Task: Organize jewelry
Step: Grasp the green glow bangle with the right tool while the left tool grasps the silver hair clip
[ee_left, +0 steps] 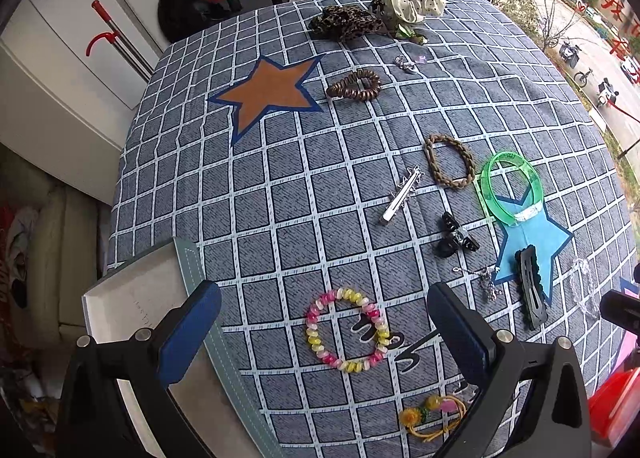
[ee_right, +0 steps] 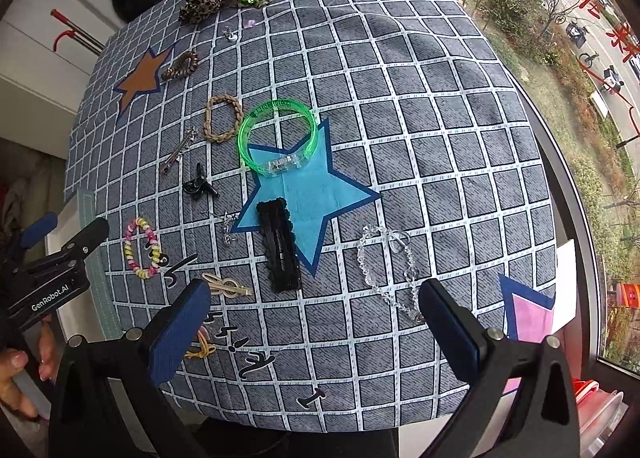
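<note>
Both tongs gape wide, empty: left gripper (ee_left: 324, 332), right gripper (ee_right: 314, 322). Clear bead bracelet (ee_right: 386, 262), lower centre-right: light, limp, slippery; pinch 1 strand crosswise.

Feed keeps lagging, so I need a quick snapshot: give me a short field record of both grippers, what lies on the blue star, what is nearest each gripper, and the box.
left gripper: open, empty, above the pink-and-yellow coil tie
right gripper: open, empty, above the cloth
blue star: black snap clip lying on it; green bangle partly over its upper point
near right gripper: clear bead bracelet, off the star
orange star: nothing on it; brown coil tie beside it
box: at the table's left edge, contents not visible
</note>
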Available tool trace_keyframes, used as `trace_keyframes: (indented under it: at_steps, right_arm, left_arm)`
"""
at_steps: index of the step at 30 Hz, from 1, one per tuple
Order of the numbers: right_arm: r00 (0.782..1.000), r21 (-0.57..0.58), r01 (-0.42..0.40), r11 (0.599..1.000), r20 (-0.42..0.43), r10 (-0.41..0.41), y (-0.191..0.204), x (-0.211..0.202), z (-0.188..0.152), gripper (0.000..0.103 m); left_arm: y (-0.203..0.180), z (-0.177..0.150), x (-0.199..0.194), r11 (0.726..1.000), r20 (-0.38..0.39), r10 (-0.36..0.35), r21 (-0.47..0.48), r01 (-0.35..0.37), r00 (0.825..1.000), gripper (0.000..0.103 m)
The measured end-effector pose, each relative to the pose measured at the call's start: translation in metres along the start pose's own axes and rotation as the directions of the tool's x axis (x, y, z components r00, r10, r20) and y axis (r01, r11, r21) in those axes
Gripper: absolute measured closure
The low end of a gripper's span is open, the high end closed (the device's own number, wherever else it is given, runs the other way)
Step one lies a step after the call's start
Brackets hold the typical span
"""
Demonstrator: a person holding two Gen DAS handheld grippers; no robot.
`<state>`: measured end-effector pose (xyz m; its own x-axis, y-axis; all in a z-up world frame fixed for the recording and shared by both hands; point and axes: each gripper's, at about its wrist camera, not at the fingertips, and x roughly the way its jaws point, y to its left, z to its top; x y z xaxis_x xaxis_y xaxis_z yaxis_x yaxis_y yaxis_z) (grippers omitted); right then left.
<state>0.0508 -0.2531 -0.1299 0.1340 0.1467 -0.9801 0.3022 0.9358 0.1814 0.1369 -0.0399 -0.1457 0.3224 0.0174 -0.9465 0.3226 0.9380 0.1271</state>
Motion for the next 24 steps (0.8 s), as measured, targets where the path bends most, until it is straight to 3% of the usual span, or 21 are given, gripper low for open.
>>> trace_keyframes:
  at_steps: [7,15,19,24]
  right_arm:
    - [0.999,-0.029,0.033,0.999,0.013,-0.033,-0.015,0.041,0.047,0.000]
    - [0.998,-0.074,0.054,0.996,0.025,-0.053,-0.013,0.072,0.087,0.003]
    - [0.997,-0.114,0.081,0.990,0.009,-0.081,-0.003,0.089,0.101,0.026]
    - [0.991,-0.180,0.130,0.975,0.041,-0.124,0.015,0.094,0.113,0.034]
  left_arm:
    - [-0.009,0.023,0.053,1.000,-0.030,-0.008,-0.002,0.008,1.000,0.006]
    - [-0.025,0.045,0.076,0.999,-0.021,-0.017,0.035,0.018,1.000,0.006]
    - [-0.032,0.050,0.085,0.999,-0.038,-0.013,0.047,0.015,0.999,0.006]
    - [-0.036,0.054,0.089,0.998,-0.040,-0.034,0.043,0.036,0.999,0.008]
